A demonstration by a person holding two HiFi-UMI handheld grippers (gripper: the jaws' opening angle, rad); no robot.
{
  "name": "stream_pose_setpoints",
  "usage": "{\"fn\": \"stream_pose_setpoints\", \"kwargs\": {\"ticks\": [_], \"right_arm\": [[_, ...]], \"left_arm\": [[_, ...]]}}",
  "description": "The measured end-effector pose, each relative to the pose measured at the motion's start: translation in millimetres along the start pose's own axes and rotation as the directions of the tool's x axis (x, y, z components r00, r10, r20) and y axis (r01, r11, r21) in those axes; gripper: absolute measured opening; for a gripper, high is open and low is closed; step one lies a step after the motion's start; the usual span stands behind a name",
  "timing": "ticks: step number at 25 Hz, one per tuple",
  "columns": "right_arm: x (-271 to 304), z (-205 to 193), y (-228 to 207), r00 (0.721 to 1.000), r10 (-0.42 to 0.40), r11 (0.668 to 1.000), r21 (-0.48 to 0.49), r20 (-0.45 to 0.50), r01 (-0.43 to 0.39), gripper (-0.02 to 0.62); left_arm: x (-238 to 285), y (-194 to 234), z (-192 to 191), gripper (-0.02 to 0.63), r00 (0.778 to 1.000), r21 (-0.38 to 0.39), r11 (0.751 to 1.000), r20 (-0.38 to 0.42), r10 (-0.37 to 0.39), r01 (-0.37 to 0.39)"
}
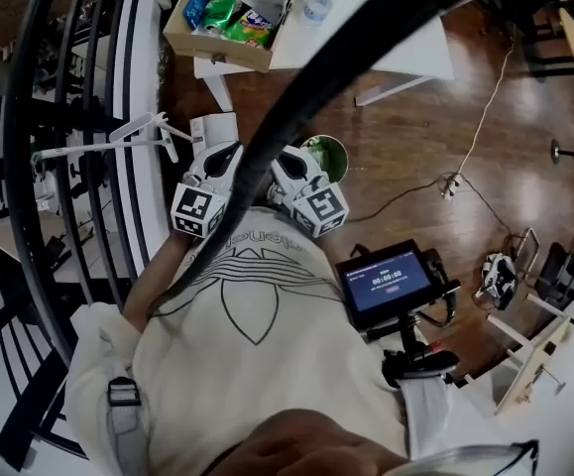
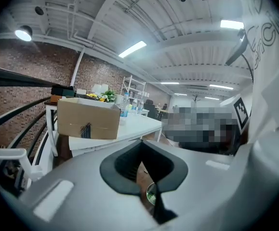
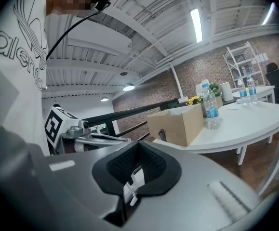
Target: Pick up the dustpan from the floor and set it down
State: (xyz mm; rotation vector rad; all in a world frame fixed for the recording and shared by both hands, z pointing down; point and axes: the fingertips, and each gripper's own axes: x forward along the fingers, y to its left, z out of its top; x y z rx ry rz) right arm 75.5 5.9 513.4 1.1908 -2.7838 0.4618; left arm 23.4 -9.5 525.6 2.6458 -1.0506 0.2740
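A white long-handled dustpan lies on the wooden floor beside the black railing, just ahead of both grippers. My left gripper is held at chest height with its jaws shut and nothing between them; floor and a green bin show through the slit. My right gripper is close beside it, jaws together. In the right gripper view a white piece shows in the slit between the pads, and I cannot tell whether it is touched. The left gripper's marker cube appears at the left of that view.
A round green bin stands on the floor just right of the grippers. Beyond is a white table with a cardboard box of packets and a water bottle. A black railing runs along the left. A cable crosses the floor.
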Motion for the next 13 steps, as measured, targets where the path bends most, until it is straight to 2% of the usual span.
{"fn": "stream_pose_setpoints", "kwargs": {"ticks": [5,13], "right_arm": [[-2.6,-3.8,-2.2,1.000,-0.006,1.000,-0.009,0.000,0.006,0.000],[0.6,9.0,-4.0,1.000,-0.011,1.000,-0.006,0.010,0.011,0.000]], "left_arm": [[4.9,-11.2,-1.0,0.020,0.999,0.006,0.999,-0.001,-0.035,0.035],[9.5,-4.1,7.2,0.020,1.000,0.010,1.000,-0.011,-0.025,0.025]]}}
